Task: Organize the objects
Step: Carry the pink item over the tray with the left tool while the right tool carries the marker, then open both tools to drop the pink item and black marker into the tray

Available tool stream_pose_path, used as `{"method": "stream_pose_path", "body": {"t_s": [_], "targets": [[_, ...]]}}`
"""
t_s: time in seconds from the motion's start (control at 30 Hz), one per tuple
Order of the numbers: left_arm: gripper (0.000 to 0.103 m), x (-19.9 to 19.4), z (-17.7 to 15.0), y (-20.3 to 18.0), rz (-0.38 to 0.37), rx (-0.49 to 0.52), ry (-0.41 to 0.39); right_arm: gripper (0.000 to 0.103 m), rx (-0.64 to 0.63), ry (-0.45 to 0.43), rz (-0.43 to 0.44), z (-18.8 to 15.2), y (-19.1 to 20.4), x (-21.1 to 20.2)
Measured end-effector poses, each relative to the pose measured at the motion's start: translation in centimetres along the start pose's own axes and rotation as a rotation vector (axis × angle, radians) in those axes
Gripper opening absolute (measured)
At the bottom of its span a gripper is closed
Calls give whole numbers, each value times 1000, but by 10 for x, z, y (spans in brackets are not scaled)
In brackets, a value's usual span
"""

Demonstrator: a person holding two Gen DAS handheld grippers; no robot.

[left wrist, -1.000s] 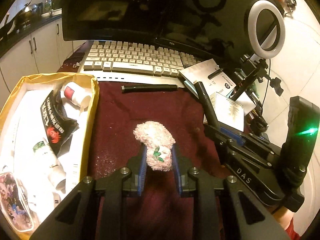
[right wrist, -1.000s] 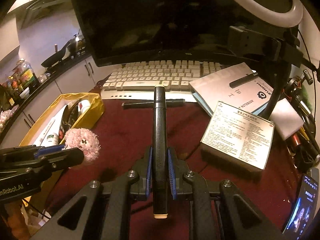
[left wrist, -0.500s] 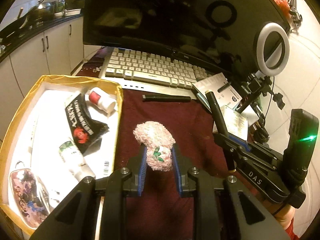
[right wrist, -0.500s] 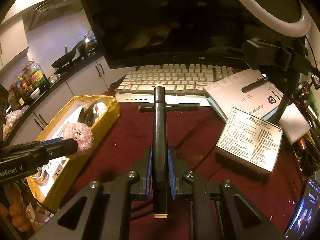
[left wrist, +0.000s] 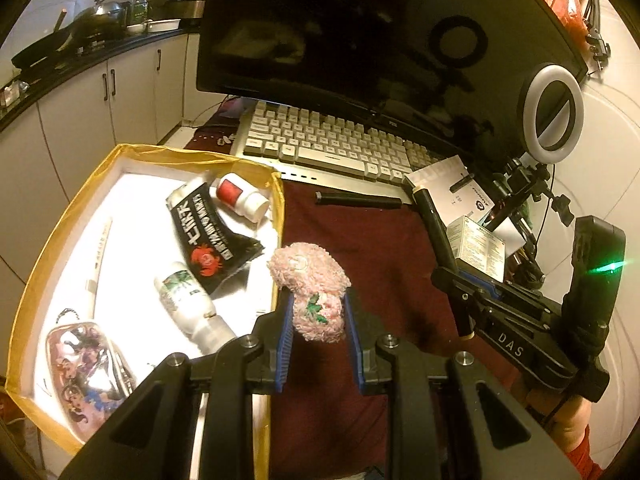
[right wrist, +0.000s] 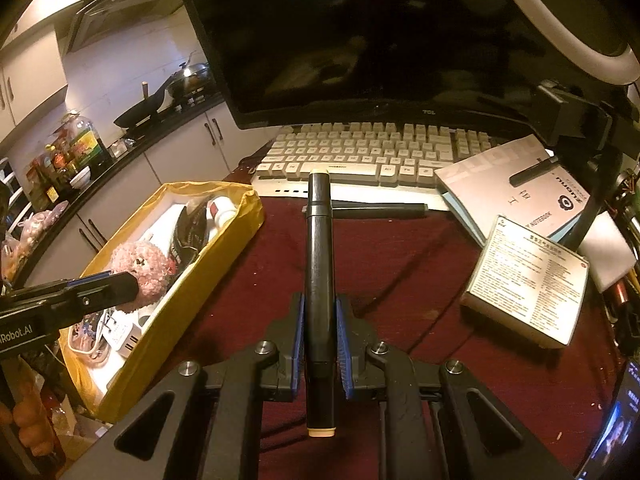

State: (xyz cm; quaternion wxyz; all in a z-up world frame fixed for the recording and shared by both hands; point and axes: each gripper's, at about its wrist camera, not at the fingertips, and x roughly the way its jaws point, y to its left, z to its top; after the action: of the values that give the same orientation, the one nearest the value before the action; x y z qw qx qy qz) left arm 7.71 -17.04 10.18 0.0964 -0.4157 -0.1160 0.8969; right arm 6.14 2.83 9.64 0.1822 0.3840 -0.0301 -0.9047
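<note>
Pink fuzzy plush toy (left wrist: 312, 292) with a small green leaf patch sits pinched between the blue-padded jaws of the left gripper (left wrist: 318, 320), held in the air at the right-hand rim of the yellow-edged, white-lined cardboard box (left wrist: 60, 216). From the right wrist view the toy seems to hang just over the box interior. To finish this well, I would carry it further inward, past the rim, toward bare white floor beside the black printed pouch (left wrist: 208, 236) and white plastic bottle (left wrist: 188, 300), lower it, then part the jaws. The right gripper (right wrist: 320, 332) is clamped on a long black marker pen (right wrist: 319, 280) with cream end caps, above the maroon cloth (right wrist: 420, 272).
</note>
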Motion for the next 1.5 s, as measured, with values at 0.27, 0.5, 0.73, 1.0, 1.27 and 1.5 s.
{"method": "stream_pose_path", "body": {"t_s": [0.27, 0.5, 0.73, 1.0, 1.27, 1.5], "targets": [[23, -13, -3, 17, 17, -33, -13, 16, -5, 2, 38, 7, 10, 0], [23, -25, 1, 30, 37, -48, -38, 16, -24, 7, 74, 12, 26, 2], [23, -39, 7, 52, 90, -67, -64, 16, -43, 9, 117, 21, 43, 5], [24, -48, 21, 83, 154, -76, -62, 16, -81, 31, 195, 31, 76, 18], [24, -33, 32, 139, 216, -133, -6, 16, -69, 94, 354, 46, 115, 40], [24, -24, 13, 168, 273, -140, 38, 16, -75, 177, 405, 49, 150, 78]]}}
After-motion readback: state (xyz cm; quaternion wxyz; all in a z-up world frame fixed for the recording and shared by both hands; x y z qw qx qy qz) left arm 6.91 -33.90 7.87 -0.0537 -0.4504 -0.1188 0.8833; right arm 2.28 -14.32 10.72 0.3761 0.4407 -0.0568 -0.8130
